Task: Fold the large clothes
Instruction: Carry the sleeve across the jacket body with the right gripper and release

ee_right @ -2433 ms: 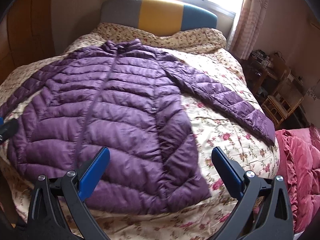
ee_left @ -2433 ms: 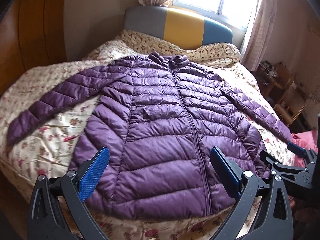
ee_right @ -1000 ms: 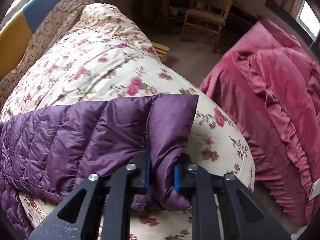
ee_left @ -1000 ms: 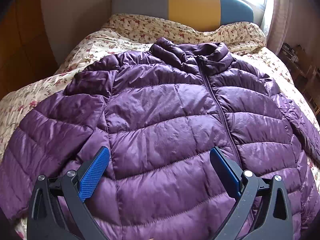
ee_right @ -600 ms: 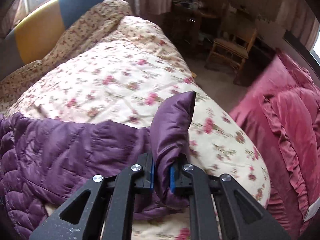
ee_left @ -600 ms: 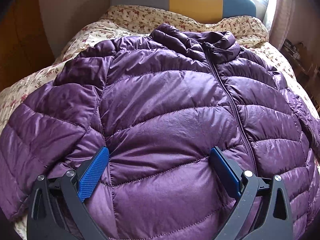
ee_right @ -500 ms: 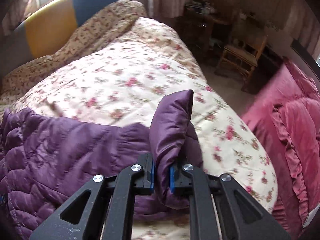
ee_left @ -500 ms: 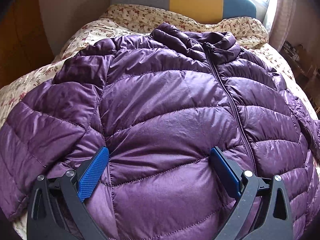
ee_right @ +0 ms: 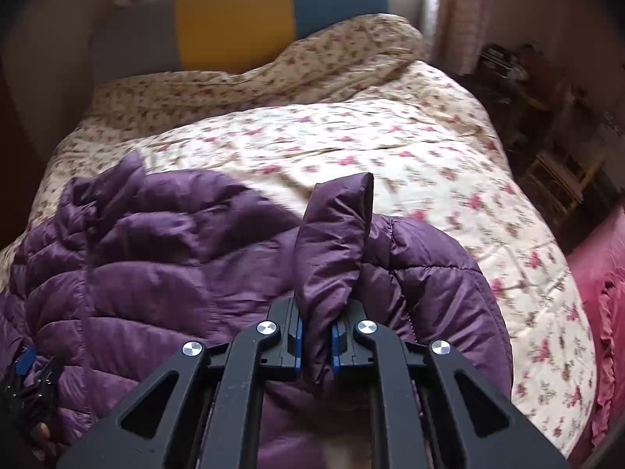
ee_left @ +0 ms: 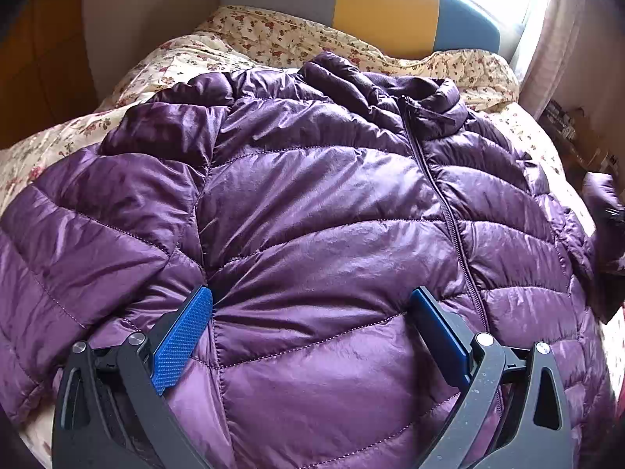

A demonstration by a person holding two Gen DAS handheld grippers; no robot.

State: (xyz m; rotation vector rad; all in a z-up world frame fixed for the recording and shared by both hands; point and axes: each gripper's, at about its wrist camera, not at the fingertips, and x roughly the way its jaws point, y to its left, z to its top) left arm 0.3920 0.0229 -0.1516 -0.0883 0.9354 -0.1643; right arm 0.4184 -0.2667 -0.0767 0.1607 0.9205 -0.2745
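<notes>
A purple quilted jacket [ee_left: 312, 203] lies front up on the bed, zipper closed, collar toward the headboard. My left gripper [ee_left: 312, 332] is open, and its blue pads [ee_left: 181, 342] rest on the jacket's chest, left of the zipper. My right gripper [ee_right: 315, 336] is shut on the cuff of the sleeve [ee_right: 336, 242], which stands up between the pads. It holds the sleeve over the right edge of the jacket's body [ee_right: 156, 273], and the sleeve bulges in a loop beside it. In the left wrist view the cuff [ee_left: 597, 191] shows at the far right edge.
A floral quilt [ee_right: 351, 136] covers the bed, with a grey, yellow and blue headboard [ee_right: 234, 19] behind. A pink ruffled blanket [ee_right: 601, 281] lies off the bed's right side. A wooden chair [ee_right: 566, 172] and dark furniture stand beyond it.
My right gripper has carried the sleeve cuff from the bed's right edge leftward over the jacket, rolling as it went. The left gripper has stayed on the jacket's chest.
</notes>
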